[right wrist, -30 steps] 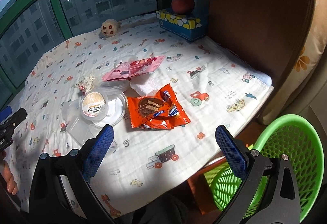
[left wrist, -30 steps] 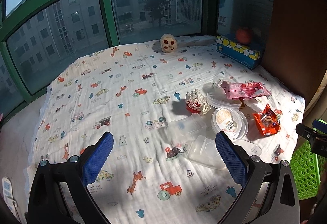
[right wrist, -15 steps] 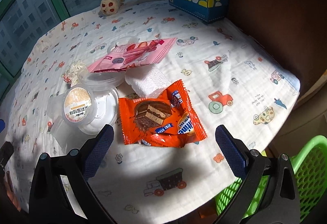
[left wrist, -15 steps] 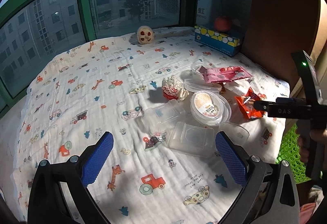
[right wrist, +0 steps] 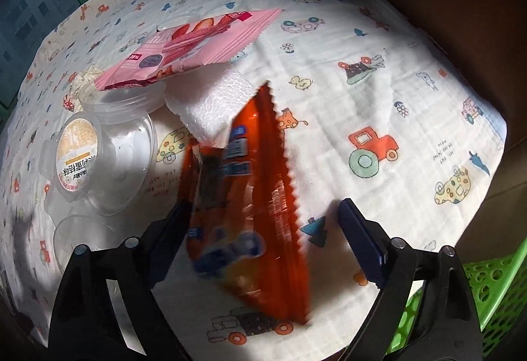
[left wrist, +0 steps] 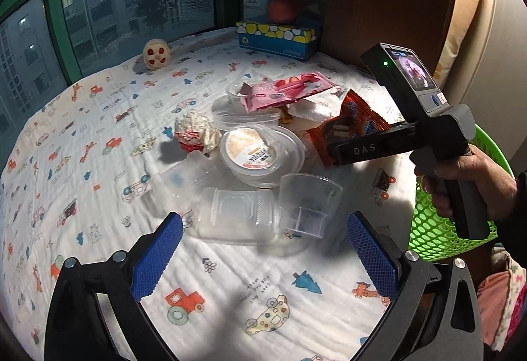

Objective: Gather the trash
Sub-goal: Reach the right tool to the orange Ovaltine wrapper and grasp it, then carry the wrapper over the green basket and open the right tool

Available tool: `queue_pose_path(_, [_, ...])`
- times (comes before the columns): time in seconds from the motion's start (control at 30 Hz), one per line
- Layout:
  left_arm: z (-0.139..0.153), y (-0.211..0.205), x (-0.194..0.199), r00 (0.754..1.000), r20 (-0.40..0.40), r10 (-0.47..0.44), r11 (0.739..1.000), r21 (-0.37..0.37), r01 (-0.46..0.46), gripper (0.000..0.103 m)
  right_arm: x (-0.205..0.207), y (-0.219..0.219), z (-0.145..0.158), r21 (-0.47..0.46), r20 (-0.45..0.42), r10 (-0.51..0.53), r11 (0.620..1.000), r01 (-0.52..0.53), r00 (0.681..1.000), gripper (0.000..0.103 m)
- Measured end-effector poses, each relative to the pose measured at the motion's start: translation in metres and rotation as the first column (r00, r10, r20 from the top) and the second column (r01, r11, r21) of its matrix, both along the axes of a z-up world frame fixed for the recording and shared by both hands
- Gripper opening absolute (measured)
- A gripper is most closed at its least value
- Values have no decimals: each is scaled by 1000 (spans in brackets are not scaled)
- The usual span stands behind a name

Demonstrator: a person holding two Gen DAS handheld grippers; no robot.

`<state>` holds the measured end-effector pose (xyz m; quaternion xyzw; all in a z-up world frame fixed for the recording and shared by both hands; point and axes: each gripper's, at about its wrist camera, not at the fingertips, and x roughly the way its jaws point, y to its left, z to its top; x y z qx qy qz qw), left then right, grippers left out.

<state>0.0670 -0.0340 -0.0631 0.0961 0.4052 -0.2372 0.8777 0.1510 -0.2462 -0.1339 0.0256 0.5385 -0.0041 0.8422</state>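
Note:
An orange snack wrapper [right wrist: 250,196] lies tilted up between the fingers of my right gripper [right wrist: 263,239], whose jaws are still wide apart; the left finger touches it. It also shows in the left wrist view [left wrist: 349,127]. A pink wrapper [right wrist: 191,44] rests on a clear tub [right wrist: 125,97]. A lidded round tub [left wrist: 260,153], a clear cup [left wrist: 306,206], a flat clear lid [left wrist: 237,216] and a crumpled wrapper [left wrist: 194,133] lie ahead of my open, empty left gripper [left wrist: 263,252]. The green basket [left wrist: 441,219] stands at the right.
The trash lies on a printed cloth [left wrist: 98,163] over a table by the windows. A tissue box [left wrist: 276,38] with a red fruit [left wrist: 283,10] on it and a small toy [left wrist: 156,54] sit at the back. A white foam piece [right wrist: 210,100] lies under the pink wrapper.
My right gripper has moved down and forward around the orange wrapper, which now tilts up between its fingers. My left gripper has moved forward toward the clear containers.

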Motion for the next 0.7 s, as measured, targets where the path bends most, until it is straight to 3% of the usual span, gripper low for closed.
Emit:
queue_pose_path(0.3, [-16, -35, 10, 995, -3, -104, 994, 17, 104, 94, -11, -5, 14, 63, 10, -11, 998, 10, 1000, 51])
queue_pose_path(0.5, [-29, -47, 19, 992, -25, -122, 992, 30, 123, 74, -20, -2, 18, 56, 27, 4, 998, -6, 1000, 36])
queue_pose_path(0.7, [-34, -48, 23, 990, -43, -137, 991, -3, 137, 53, -30, -7, 25, 95, 44, -15, 995, 10, 999, 32])
